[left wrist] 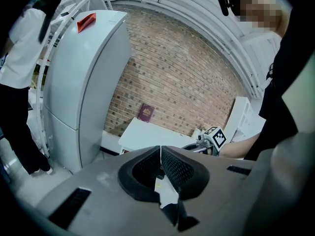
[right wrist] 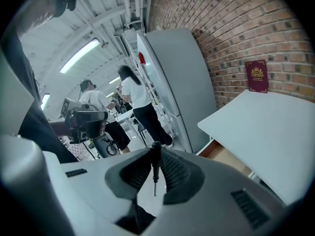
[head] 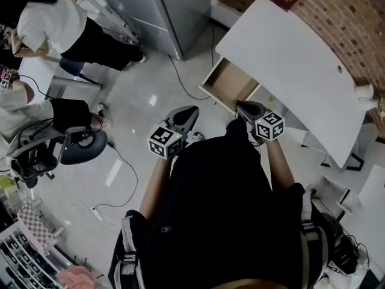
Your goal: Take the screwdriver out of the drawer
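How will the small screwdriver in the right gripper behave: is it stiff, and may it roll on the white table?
The screwdriver looks thin and rigid, probably light. The right gripper pinches only its slim handle, so it might pivot or slip. The handle seems round, so on the flat table it would likely roll.

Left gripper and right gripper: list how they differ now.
The right gripper is clamped on a black screwdriver; the left gripper holds nothing, its fingers closed together. In the head view the right gripper sits near the open drawer, the left gripper over the floor. Both are shut.
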Available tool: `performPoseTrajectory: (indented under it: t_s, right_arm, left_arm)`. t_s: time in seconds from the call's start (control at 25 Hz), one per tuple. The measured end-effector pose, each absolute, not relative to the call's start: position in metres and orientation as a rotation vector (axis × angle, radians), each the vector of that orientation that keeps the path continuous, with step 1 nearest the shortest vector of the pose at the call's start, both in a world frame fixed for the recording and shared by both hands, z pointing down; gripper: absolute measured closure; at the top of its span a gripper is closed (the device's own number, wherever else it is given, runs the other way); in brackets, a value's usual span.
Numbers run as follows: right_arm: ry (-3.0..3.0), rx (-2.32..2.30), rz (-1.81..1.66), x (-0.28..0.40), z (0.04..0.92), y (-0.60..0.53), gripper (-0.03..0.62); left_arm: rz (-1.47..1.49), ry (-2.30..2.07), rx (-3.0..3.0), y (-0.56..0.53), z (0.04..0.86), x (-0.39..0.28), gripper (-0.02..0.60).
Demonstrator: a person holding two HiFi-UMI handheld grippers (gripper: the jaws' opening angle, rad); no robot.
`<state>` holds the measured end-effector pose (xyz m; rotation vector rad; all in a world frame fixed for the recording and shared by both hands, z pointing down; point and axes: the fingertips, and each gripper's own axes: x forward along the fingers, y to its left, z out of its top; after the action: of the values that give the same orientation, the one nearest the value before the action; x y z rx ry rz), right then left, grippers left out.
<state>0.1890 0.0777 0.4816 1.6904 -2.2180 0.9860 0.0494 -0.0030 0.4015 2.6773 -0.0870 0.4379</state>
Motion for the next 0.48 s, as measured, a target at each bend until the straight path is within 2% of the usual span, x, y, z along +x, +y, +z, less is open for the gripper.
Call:
performPoseTrajectory:
  t_s: [0.48]
  right_arm:
    - [-2.168, 1.677, 0.980, 0.199, 0.483, 0.095, 0.480]
  left_arm:
    - [0.380, -0.147, 2.638, -0.003, 0.406, 0.051, 0.563]
